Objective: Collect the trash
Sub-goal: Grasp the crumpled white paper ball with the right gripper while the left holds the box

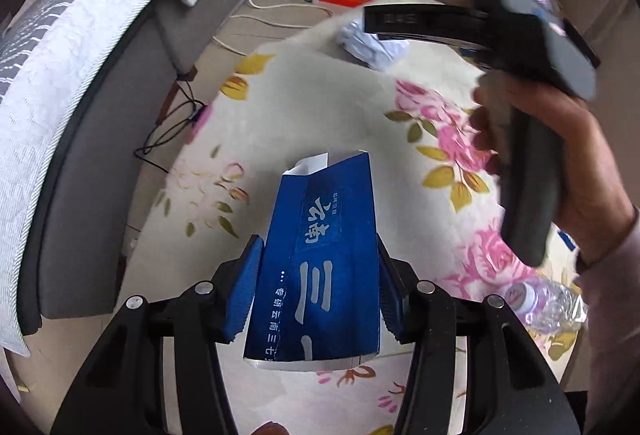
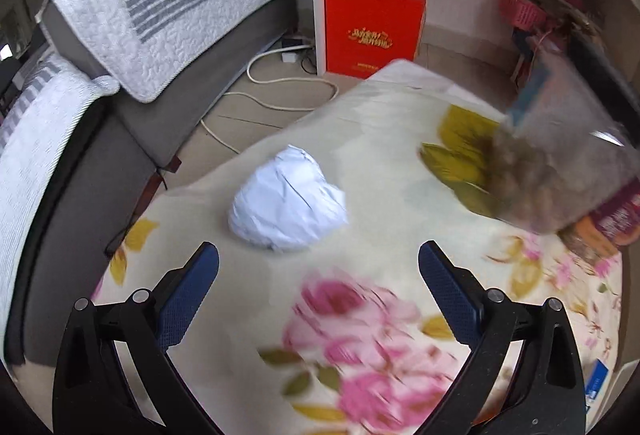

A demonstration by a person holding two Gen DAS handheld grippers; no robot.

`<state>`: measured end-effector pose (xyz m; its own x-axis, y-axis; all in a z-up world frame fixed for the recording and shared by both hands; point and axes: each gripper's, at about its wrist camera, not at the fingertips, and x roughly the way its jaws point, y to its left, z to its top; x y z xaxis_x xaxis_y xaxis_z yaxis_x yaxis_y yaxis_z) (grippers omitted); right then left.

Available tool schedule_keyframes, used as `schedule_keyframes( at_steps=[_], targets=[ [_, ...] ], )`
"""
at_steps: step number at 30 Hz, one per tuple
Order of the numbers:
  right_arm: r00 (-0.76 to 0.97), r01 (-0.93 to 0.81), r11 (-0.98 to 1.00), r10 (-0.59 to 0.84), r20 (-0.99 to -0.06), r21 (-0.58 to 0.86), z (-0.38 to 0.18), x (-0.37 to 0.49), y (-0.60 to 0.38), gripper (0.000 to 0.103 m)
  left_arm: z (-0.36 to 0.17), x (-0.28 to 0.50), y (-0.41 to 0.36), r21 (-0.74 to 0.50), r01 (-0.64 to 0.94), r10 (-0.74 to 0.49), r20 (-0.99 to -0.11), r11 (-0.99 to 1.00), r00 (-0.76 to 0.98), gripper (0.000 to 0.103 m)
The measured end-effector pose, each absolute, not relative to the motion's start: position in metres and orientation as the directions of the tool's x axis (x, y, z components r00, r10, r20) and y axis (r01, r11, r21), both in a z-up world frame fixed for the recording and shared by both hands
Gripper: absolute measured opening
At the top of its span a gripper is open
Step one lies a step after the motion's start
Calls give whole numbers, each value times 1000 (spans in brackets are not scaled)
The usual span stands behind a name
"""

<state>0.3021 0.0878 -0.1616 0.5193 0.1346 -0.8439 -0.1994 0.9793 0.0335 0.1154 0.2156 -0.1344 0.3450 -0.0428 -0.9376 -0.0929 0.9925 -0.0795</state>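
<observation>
The left gripper point(image 1: 318, 275) is clenched on a blue box point(image 1: 320, 267) of glossy flattened cardboard with white characters, held above the flowered cloth point(image 1: 288, 103); its white near edge is creased. The right gripper point(image 2: 318, 287) is released, its ribbed blue pads wide apart, and the crumpled ball of white paper point(image 2: 288, 205) lies on the soft cloth just beyond them, to the left; a clear plastic container point(image 2: 568, 163) at the right is blurred, so its brown contents are hard to make out. In the left view a crushed clear bottle point(image 1: 548, 301) lies at the right, partly hidden by the person's hand point(image 1: 560, 155); a red carton point(image 2: 372, 25) stands far away on the floor.
</observation>
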Motion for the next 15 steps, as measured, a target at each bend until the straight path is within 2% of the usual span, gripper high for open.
schedule_keyframes(
  at_steps=[9, 10, 12, 15],
  targets=[
    [484, -137, 990, 78, -872, 12, -195, 339, 109, 95, -134, 118, 230, -99, -123, -51, -938, 987, 344, 51],
    [487, -133, 991, 85, -869, 23, -196, 340, 108, 92, -135, 118, 230, -99, -124, -51, -938, 987, 344, 51],
    [478, -137, 990, 101, -873, 39, -200, 343, 108, 73, -135, 118, 231, -103, -125, -54, -938, 987, 341, 51],
    [479, -143, 989, 95, -872, 29, -200, 343, 110, 71, -136, 119, 234, -109, -133, -59, -939, 985, 338, 51]
  ],
)
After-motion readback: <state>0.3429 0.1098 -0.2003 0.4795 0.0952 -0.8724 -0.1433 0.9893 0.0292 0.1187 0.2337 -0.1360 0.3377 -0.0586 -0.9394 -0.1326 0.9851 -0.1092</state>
